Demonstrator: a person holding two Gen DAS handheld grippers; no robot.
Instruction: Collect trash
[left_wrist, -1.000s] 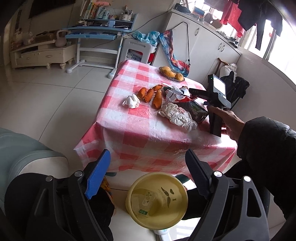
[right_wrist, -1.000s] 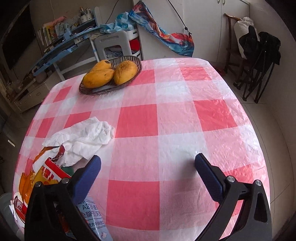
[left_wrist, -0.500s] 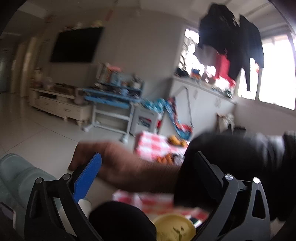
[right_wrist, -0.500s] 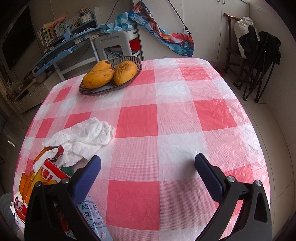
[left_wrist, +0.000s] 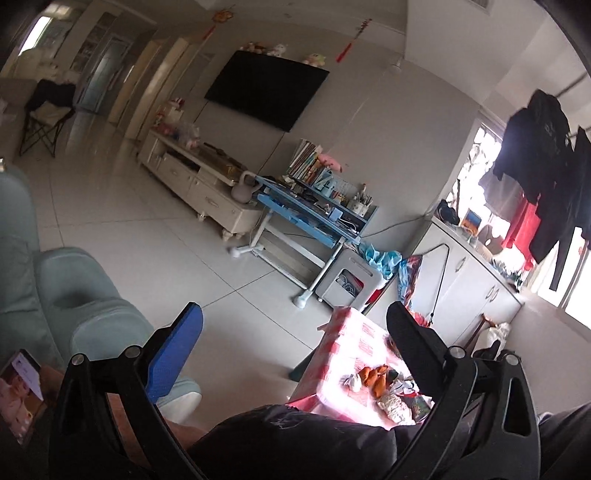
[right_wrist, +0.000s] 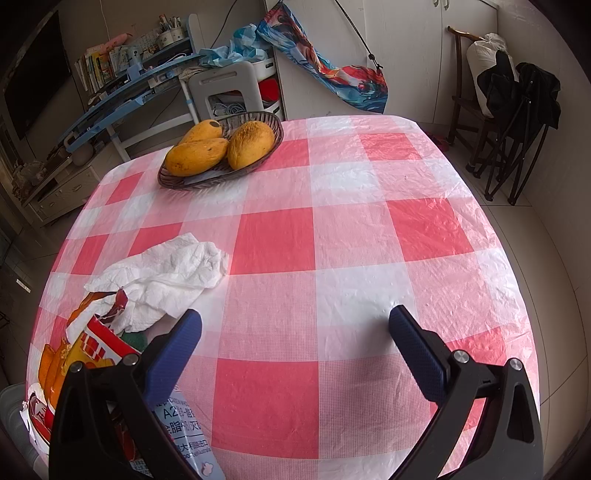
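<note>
**A:** Left wrist view, what do you get?

**B:** My left gripper (left_wrist: 295, 325) looks out across the room, tilted. Its jaws have just been opening and now stand wide apart with nothing between them. Beyond them I see the tiled floor, a blue desk (left_wrist: 310, 218) and a dark screen (left_wrist: 266, 88) on the wall. A dark sleeve (left_wrist: 295, 439) fills the lower edge and hides the near side of the bench (left_wrist: 343, 343).

**A:** Can you see the trash from there?

**B:** Only small and washed out. Orange peels (left_wrist: 375, 374) and a crumpled wrapper (left_wrist: 393, 404) lie on the checked cloth, partly behind my right finger. What the rest is, I cannot tell. At the far left a phone (left_wrist: 20, 391) shows, cut off by the frame.

**A:** And the right wrist view?

**B:** My right gripper (right_wrist: 295, 332) hangs over the bench, pointing down at it, jaws spread wide and empty, clear of the cloth. The white tissue (right_wrist: 166, 273) lies just beside my left finger. Under and behind that finger sit a red and white packet (right_wrist: 99, 343) and a printed plastic bag (right_wrist: 188, 432), both partly covered and cut off at the edge. A basket (right_wrist: 273, 125) of mangoes (right_wrist: 195, 155) stands at the far side, well apart from the trash.
</note>
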